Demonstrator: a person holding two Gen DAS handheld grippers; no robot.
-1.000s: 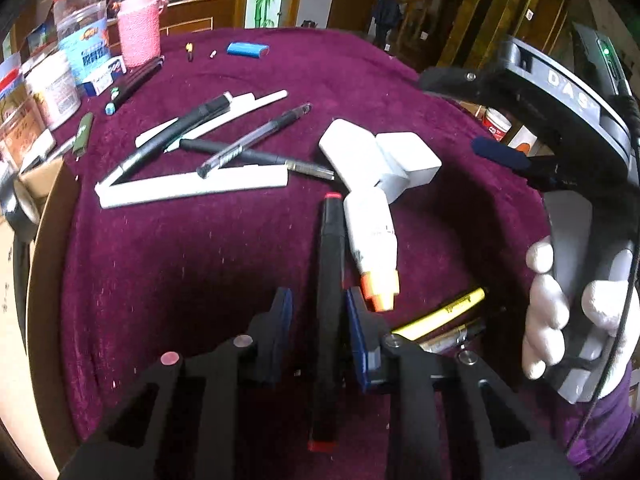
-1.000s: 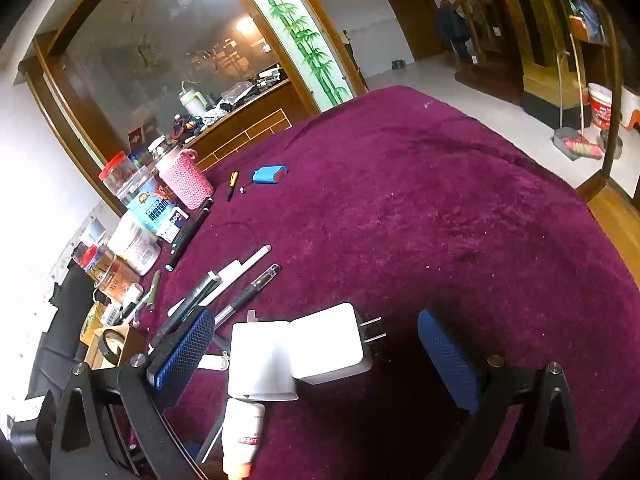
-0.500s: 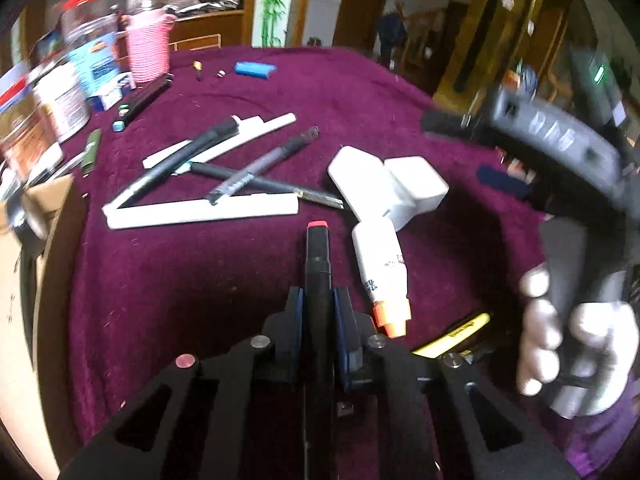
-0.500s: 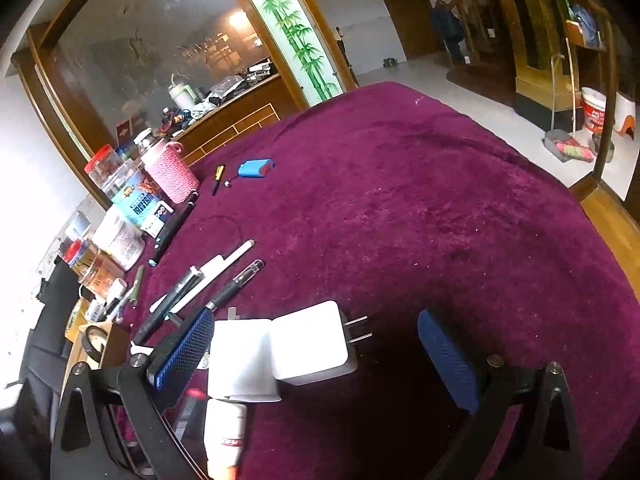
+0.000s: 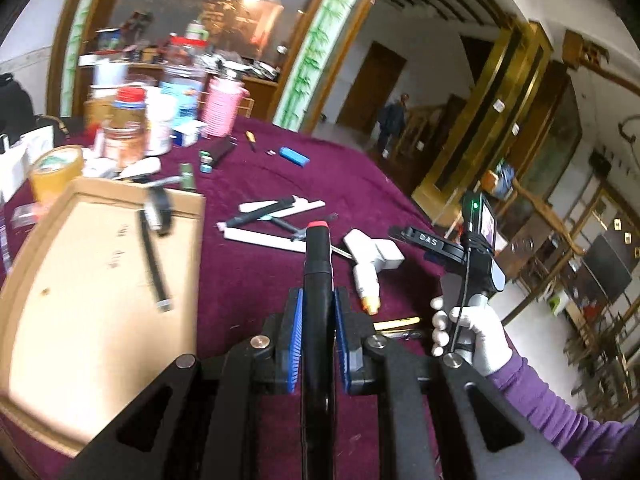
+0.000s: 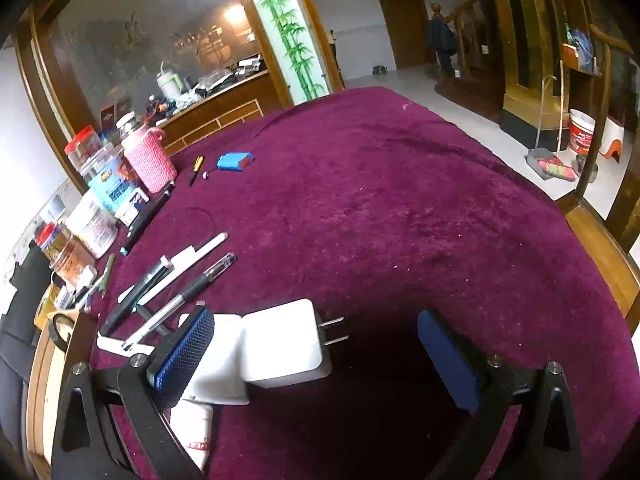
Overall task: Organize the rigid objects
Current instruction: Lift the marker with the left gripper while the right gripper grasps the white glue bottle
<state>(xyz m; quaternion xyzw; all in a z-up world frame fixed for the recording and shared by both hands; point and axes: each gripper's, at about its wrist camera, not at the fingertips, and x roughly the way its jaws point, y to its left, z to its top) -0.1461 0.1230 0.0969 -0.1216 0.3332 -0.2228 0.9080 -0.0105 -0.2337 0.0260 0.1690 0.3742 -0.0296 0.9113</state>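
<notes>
My left gripper (image 5: 317, 300) is shut on a black marker with a red cap (image 5: 317, 256) and holds it raised above the purple tablecloth, to the right of a cardboard tray (image 5: 80, 292). A black pen (image 5: 154, 256) lies in that tray. My right gripper (image 6: 320, 344) is open and empty, low over two white plug adapters (image 6: 280, 344) that sit between its jaws, nearer the left one. A white glue bottle (image 6: 194, 428) lies below them. Pens and white sticks (image 6: 168, 280) lie to the left. The right gripper also shows in the left wrist view (image 5: 408, 236).
Jars, a pink knitted cup (image 6: 150, 160) and boxes crowd the table's far left edge. A blue lighter (image 6: 235, 161) and a small screwdriver (image 6: 196, 170) lie at the back. A tape roll (image 5: 56, 168) stands beyond the tray. The table edge (image 6: 592, 232) drops off at the right.
My left gripper closed on the black marker, lifted it off the cloth and swung left toward the cardboard tray. My right gripper stayed open over the adapters, shifting only slightly.
</notes>
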